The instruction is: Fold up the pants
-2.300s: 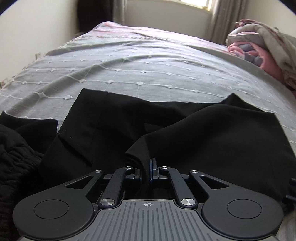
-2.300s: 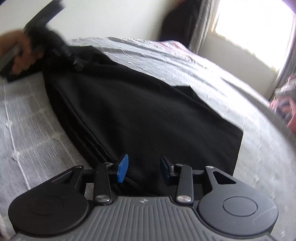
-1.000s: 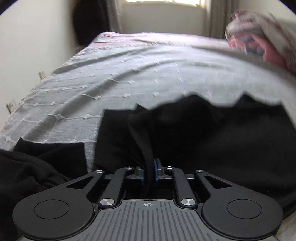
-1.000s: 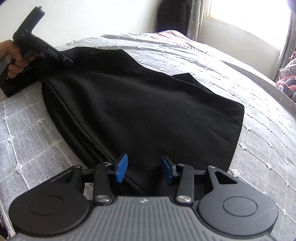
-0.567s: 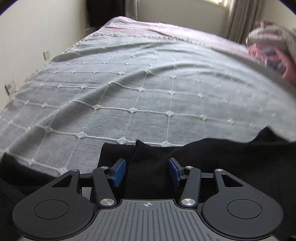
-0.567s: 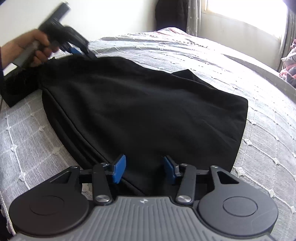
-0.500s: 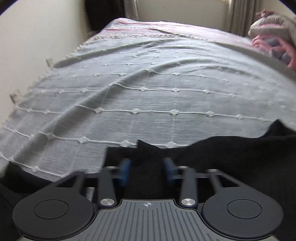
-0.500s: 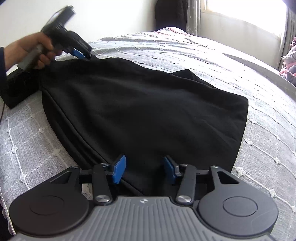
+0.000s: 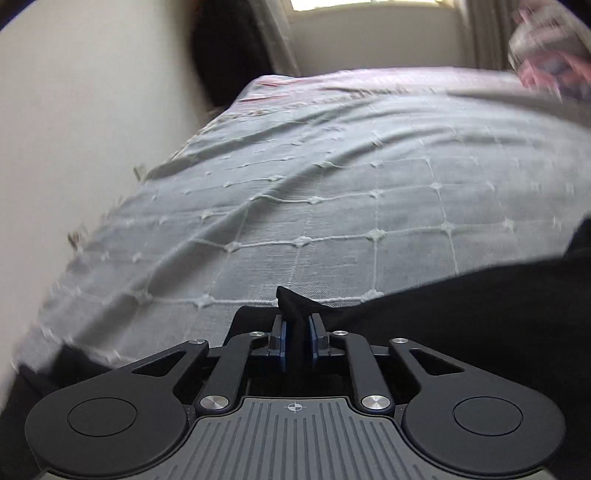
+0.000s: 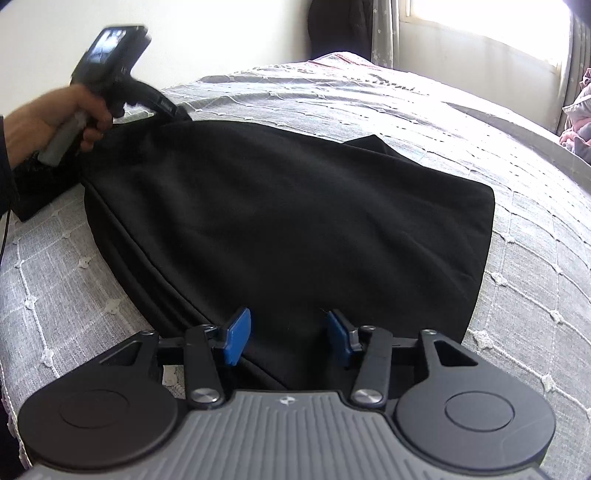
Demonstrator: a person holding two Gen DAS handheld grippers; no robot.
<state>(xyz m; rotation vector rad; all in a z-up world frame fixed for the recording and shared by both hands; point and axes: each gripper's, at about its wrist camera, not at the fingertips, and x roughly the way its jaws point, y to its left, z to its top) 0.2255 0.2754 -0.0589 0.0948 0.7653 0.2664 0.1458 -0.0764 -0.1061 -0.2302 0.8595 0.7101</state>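
Black pants (image 10: 295, 221) lie folded over on the grey bedspread (image 10: 406, 110). My left gripper (image 9: 296, 332) is shut on a pinch of the pants' far edge (image 9: 291, 301), and the cloth runs off to the right (image 9: 480, 317). In the right wrist view the left gripper (image 10: 177, 110) sits at the pants' far left corner, held by a hand (image 10: 44, 125). My right gripper (image 10: 286, 336) is open, its blue pads on either side of the pants' near edge, with nothing clamped.
The grey bedspread (image 9: 332, 192) stretches away to a window wall. A cream wall (image 9: 74, 110) runs along the bed's left side. A pile of pink and grey bedding (image 9: 546, 40) lies at the far right. Dark clothes hang in the far corner (image 10: 340, 26).
My left gripper let go of the pants, opened, then shut again on the far edge. The right gripper stayed open at the near edge.
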